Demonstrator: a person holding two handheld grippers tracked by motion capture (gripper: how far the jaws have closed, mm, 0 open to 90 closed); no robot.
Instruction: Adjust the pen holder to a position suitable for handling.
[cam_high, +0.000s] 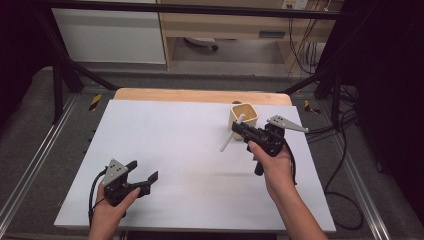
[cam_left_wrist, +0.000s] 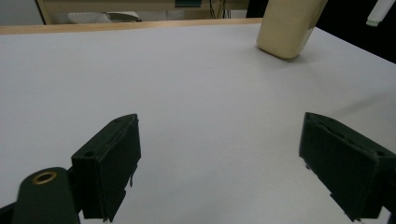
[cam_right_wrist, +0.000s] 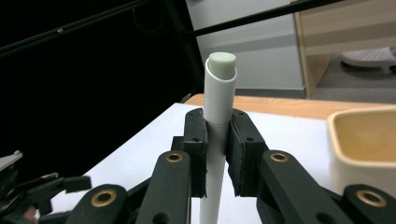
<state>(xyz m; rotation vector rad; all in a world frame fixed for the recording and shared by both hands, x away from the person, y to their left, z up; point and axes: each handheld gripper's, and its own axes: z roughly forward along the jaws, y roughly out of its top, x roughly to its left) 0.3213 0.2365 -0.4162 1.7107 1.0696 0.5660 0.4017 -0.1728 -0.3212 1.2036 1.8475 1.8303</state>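
right gripper clenched on a white pen, held above the table at the far right. long axis tilted, upper end leaning far-right toward the beige square cup, lower end hanging near-left, clear of the surface. cup just beyond the jaws, upright, mouth open; inside looks empty as far as can be seen. left gripper released, jaws spread, low at the near left, well apart from both. right hand plainly nearer.
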